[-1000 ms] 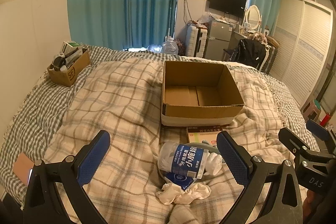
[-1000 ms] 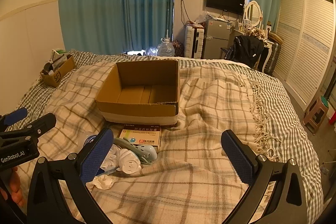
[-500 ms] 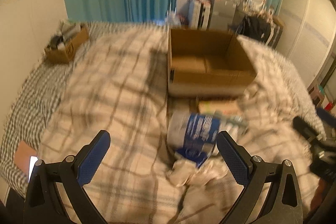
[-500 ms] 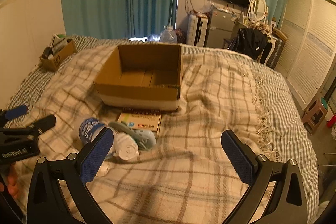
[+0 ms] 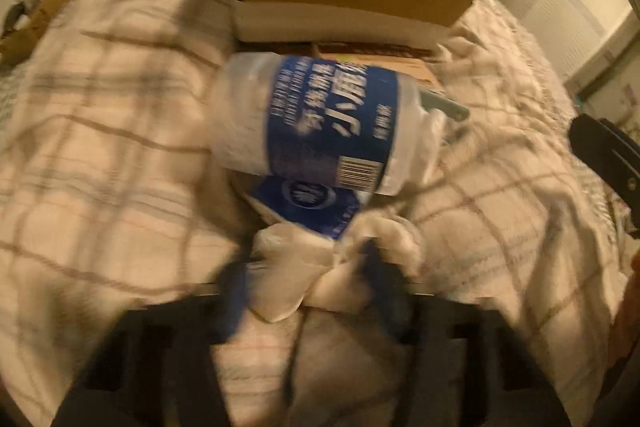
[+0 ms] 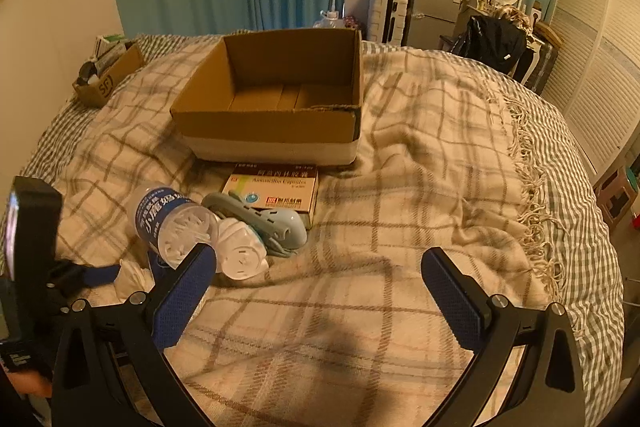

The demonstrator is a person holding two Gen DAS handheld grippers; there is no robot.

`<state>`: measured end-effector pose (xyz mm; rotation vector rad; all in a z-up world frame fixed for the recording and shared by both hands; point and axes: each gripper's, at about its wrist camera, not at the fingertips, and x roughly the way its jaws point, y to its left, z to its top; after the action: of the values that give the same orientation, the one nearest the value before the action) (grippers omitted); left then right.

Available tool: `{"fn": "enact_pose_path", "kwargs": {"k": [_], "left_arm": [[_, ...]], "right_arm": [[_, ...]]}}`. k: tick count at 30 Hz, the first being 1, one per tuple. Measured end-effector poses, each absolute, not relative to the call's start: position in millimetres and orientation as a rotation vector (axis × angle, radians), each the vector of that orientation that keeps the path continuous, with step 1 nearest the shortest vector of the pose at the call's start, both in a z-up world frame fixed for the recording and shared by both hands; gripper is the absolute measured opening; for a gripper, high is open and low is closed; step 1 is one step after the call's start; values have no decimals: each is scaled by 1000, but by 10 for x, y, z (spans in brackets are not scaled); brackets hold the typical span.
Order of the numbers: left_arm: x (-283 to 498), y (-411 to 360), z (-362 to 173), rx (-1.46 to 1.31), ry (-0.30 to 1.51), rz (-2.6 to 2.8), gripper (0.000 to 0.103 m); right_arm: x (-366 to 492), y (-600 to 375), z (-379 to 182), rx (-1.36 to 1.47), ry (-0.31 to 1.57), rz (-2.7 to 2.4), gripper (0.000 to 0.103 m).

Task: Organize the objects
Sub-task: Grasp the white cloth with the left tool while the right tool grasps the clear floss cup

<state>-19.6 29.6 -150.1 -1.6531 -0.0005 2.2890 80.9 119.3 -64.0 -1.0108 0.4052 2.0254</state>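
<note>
Crumpled white cloth [image 5: 320, 279]: lies on the plaid blanket [image 6: 420, 211] toward the near edge of the bed, at the near end of a small heap of loose items. It is framed on either side by the blue pads of the left gripper [image 5: 312, 291], which appear drawn in against it; the view is blurred, so a firm grip cannot be confirmed.

Clear plastic jar with blue label [image 5: 320, 123]: lying on its side just beyond the cloth, over a small blue packet [image 5: 308, 203].

White cup-shaped mask [image 6: 240, 251], pale blue plastic object [image 6: 264, 219], flat medicine carton [image 6: 276, 187]: grouped beside the jar.

Open brown cardboard box [image 6: 276, 99]: stood empty mid-bed, just behind the heap, judged the intended receptacle.

Right gripper [image 6: 316, 291]: fingers spread wide, holding nothing, hovering over bare blanket, apparently kept aside.
</note>
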Motion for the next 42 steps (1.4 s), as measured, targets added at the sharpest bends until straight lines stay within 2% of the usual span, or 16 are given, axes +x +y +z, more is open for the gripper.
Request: {"fn": "enact_pose_path", "kwargs": {"k": [3,4,10,14,20,28,37,42], "left_arm": [[-170,205,-1422,-1617,-58,2318,15],[-151,159,-1355,-1600,-79,2337,13],[-99,-145,-796,-1465,-88,2465,12],[-196,-412,-568,-1438,-31,2582,12],[-282,-763,-651,-1474,-38,2637,13],[-391,-1094,-811,-1507,-71,2613,13],[-509,-1160,-919,-1516,-93,2570,13],[-500,-1152,-929,-1508,-90,2556,13]], "right_arm": [[769,1144,-622,-1001,390,1999,102],[758,1132,-612,-1003,381,2001,102],[593,1021,-500,-1019,335,2058,102],[317,931,-448,-1063,298,2137,102],[-253,877,-662,-1191,300,2194,102],[-755,944,-987,-1317,181,2185,102],[-950,1118,-1532,-1518,254,2099,102],[-920,1066,-1501,-1491,233,2087,90]]}}
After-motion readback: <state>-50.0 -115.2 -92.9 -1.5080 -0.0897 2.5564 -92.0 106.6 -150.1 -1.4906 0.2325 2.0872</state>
